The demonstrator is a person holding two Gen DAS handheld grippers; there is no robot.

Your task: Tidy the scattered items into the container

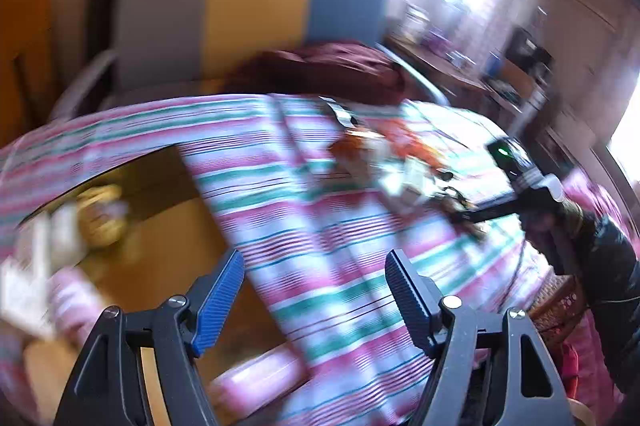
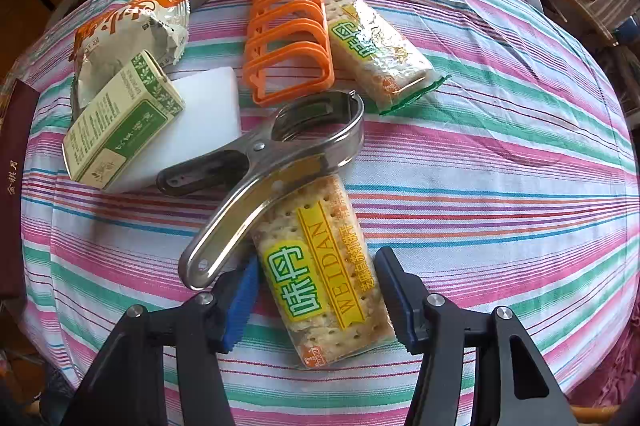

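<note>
Packet: clear-wrapped yellow-and-green cracker packet [image 2: 324,274] lies on the striped tablecloth [image 2: 480,186], between my right gripper [image 2: 320,290] fingers, spread wide, not touching.
Risk: the large steel clamp [image 2: 272,162] overlaps its far end; lifting may drag it.
Left gripper [image 1: 316,278]: open, empty, beside the cardboard box [image 1: 160,226]; view blurred.

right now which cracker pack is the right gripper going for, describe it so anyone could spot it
On the striped tablecloth, find the big metal clip in the middle. The cracker pack lies partly under its handle, between the open jaws of the right gripper. The other cracker pack lies farther away beside the orange rack.
</note>
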